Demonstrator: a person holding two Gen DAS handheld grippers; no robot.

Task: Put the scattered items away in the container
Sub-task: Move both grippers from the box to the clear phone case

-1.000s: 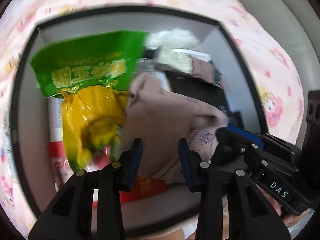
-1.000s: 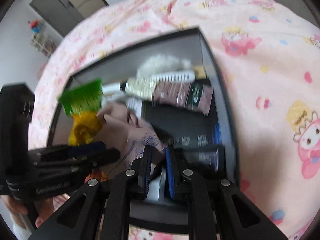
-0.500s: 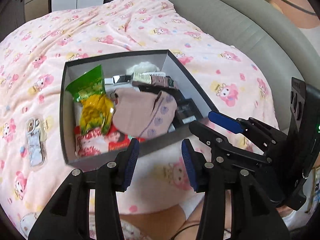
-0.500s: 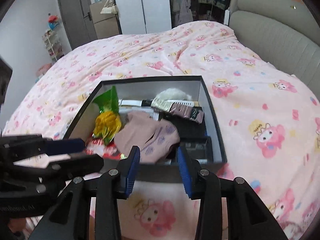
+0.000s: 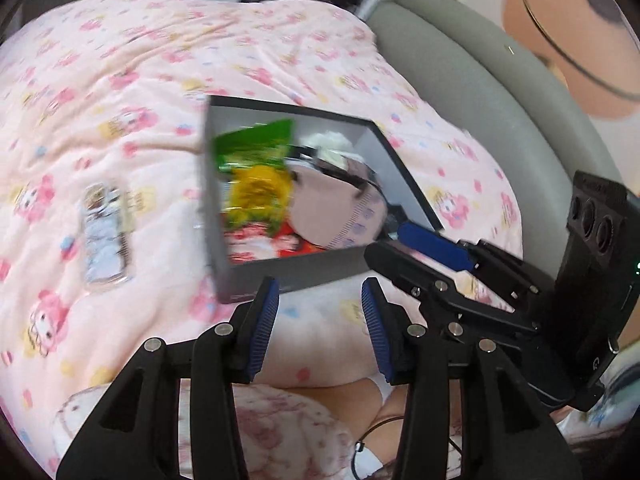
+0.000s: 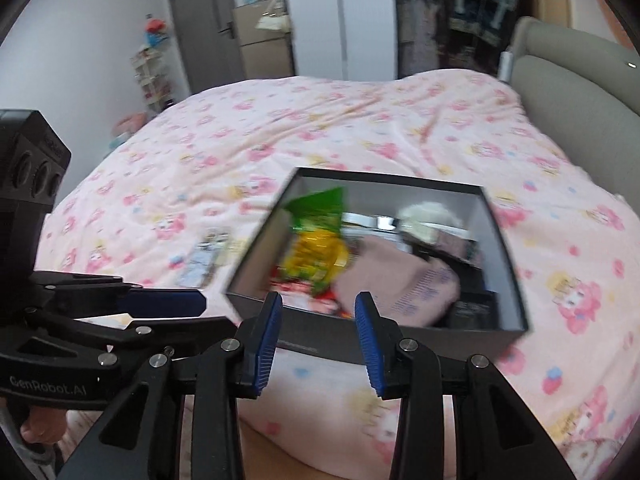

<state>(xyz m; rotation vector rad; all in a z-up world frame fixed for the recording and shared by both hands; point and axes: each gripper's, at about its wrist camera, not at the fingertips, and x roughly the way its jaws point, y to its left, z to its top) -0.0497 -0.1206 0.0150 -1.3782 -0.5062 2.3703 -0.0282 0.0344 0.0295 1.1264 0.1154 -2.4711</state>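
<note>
Dark open box point(image 6: 400, 346) on pink patterned bedding, holding green-and-yellow snack bag point(image 6: 320, 236), pink cloth point(image 6: 396, 280), red packet point(image 5: 280, 244), white fluffy item point(image 6: 426, 214). Small pale packet point(image 5: 102, 236) lying outside, just beside box.

Both wrist views look steeply down along their own fingers from near the bed's edge. The left view has the box point(image 5: 280, 276) at twelve o'clock and the right gripper point(image 5: 404, 248) at three. The right view shares the box point(image 6: 400, 340), with the left gripper point(image 6: 160, 312) at nine.
</note>
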